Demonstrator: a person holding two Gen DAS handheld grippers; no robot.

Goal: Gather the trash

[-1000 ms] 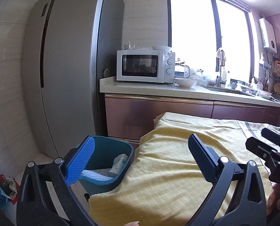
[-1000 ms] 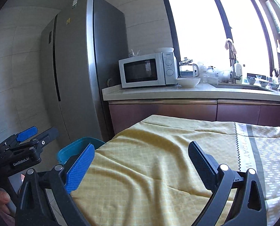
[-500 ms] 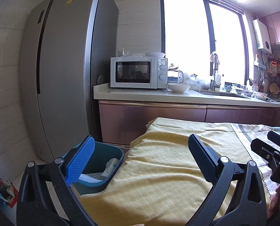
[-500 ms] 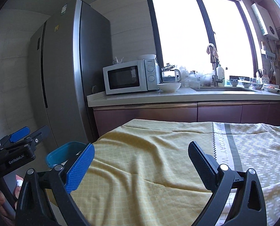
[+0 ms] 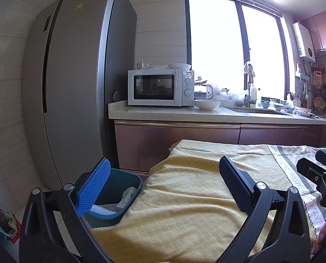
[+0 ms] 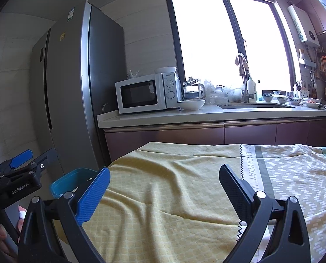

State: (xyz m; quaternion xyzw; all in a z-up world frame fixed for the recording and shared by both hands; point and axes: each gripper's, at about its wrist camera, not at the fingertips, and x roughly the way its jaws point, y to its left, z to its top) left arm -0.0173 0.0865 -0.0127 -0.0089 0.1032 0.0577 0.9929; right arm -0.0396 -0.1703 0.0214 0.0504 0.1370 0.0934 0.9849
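Closest to me, the left gripper [image 5: 164, 172] fills the bottom of its view with both fingers spread wide and nothing between them. Same deal with the right gripper [image 6: 164, 180]: fingers splayed apart, holding nothing. Both hang over the yellow tablecloth [image 5: 191, 199], which is rumpled and takes up the lower middle of both frames; toward the right side it switches to a grey patterned band with lettering.

Just off the cloth's left edge, lower left in the left wrist view, sits the teal trash bin [image 5: 125, 195]. I can see some white crumpled trash [image 5: 127, 197] lying in it. In the right wrist view only the bin's rim peeks out behind the blue finger pad.

Further back, mid-frame, is the counter [image 5: 206, 115] with a white microwave [image 5: 160, 87] and a white bowl [image 5: 206, 104] beside it. The tall grey fridge [image 5: 75, 92] stands on the left, and a bright window [image 5: 235, 50] is behind the sink.
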